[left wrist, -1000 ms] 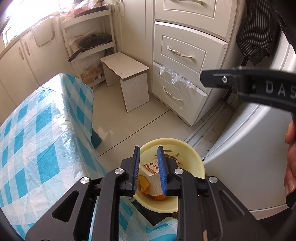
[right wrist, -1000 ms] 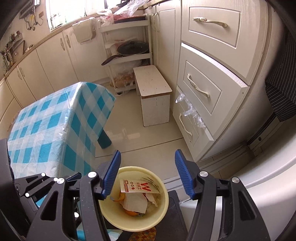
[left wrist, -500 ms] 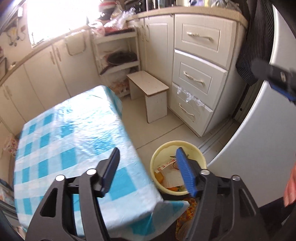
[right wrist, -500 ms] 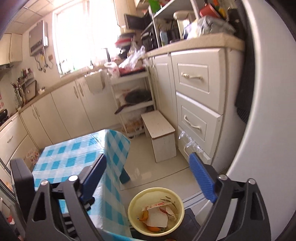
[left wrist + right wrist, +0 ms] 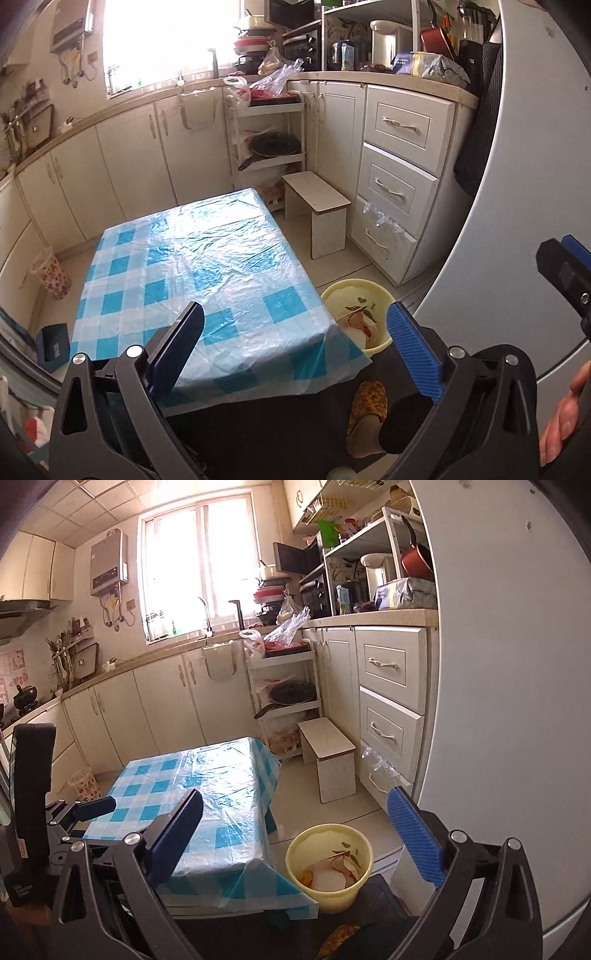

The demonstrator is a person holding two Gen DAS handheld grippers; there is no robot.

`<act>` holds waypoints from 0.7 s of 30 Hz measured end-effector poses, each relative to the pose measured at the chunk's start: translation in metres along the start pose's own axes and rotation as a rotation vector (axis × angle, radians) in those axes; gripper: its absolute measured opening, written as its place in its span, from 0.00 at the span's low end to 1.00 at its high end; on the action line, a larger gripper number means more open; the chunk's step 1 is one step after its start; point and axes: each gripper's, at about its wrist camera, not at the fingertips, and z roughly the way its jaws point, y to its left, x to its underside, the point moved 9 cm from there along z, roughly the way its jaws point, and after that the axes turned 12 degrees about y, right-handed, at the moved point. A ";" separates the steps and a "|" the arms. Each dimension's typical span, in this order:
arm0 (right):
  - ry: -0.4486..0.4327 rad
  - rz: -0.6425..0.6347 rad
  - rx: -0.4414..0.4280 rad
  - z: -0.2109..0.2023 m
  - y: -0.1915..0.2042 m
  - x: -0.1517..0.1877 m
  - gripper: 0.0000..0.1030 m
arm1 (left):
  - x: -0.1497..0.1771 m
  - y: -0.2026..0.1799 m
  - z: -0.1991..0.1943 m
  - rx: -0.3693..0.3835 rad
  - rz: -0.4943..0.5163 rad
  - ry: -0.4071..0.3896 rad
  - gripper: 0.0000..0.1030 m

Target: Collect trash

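Note:
A yellow trash bin (image 5: pixel 380 295) stands on the floor by the table's near right corner, holding paper scraps and orange peel (image 5: pixel 356 319). It also shows in the right wrist view (image 5: pixel 364 849), with trash (image 5: pixel 332 875) inside. My left gripper (image 5: pixel 295 343) is open and empty, held high above the blue checked table (image 5: pixel 192 273). My right gripper (image 5: pixel 295 827) is open and empty, also high above the table (image 5: pixel 207 786) and the bin. The right gripper's finger (image 5: pixel 565 273) shows at the right edge of the left wrist view.
A white fridge (image 5: pixel 517 701) fills the right side. A small white stool (image 5: pixel 317 199) stands by the drawer unit (image 5: pixel 399 177). A shelf rack with a pan (image 5: pixel 273 147) stands behind. A floral bin (image 5: pixel 51 273) sits on the floor at left.
The left gripper opened and let the packet drop into the yellow bin. Both grippers have since risen and pulled back, so the table and kitchen come into view.

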 end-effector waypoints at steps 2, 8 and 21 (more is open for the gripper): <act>-0.004 0.006 0.002 -0.012 0.003 0.005 0.93 | 0.008 0.008 -0.011 -0.008 -0.021 0.003 0.92; -0.017 0.000 0.035 -0.042 0.018 0.020 0.93 | 0.027 0.028 -0.046 -0.061 -0.064 -0.010 0.92; -0.068 -0.018 0.032 -0.068 0.044 0.026 0.93 | 0.049 0.046 -0.089 -0.047 -0.094 -0.021 0.92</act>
